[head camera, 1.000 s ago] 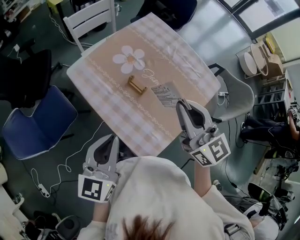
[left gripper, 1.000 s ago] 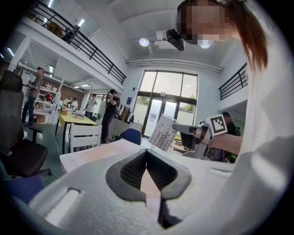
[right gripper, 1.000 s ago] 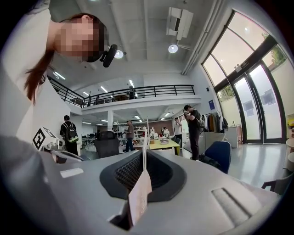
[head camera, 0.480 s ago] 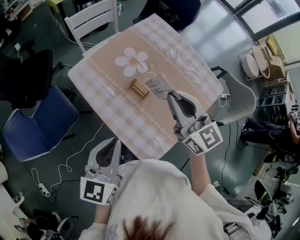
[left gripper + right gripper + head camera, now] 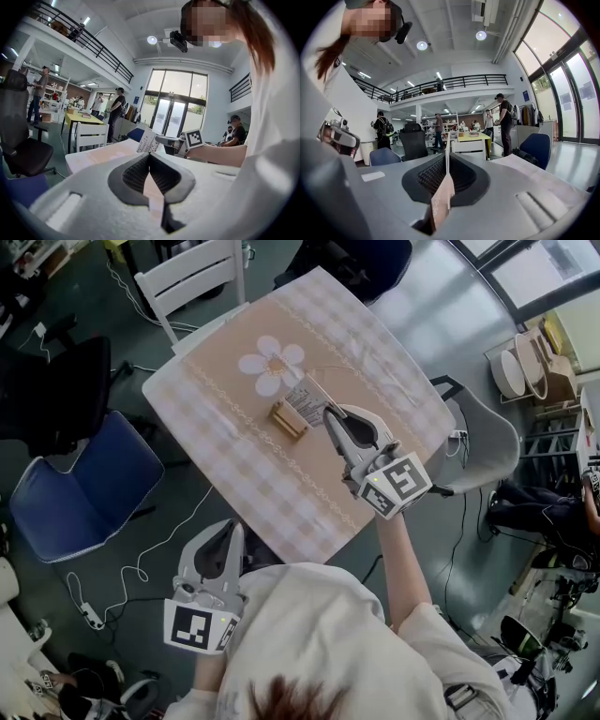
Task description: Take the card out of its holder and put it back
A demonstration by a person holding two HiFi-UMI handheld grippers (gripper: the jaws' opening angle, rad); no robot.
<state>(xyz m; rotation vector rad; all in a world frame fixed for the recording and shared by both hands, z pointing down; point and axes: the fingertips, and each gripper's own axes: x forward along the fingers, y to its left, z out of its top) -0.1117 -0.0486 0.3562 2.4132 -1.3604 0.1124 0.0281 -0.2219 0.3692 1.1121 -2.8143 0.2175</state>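
A small wooden card holder (image 5: 289, 417) stands on the checked tablecloth (image 5: 234, 474), just below a flower print. My right gripper (image 5: 328, 412) is shut on a white printed card (image 5: 306, 399), which stands upright right behind the holder. I cannot tell whether its lower edge is in the slot. In the right gripper view the card (image 5: 447, 164) shows edge-on, pinched between the pads. My left gripper (image 5: 231, 529) hangs off the table's near edge by the person's body, jaws together and empty. Seen from the left gripper (image 5: 150, 155), the card (image 5: 147, 140) appears beyond the table.
A white chair (image 5: 192, 277) stands at the table's far side, a blue chair (image 5: 80, 488) and a black one (image 5: 56, 390) to its left, and a grey chair (image 5: 483, 442) to its right. Cables (image 5: 122, 587) lie on the floor. People stand in the background.
My right gripper has carried the card up and to the left across the table, from beside the holder to right against it. The left gripper has stayed in place.
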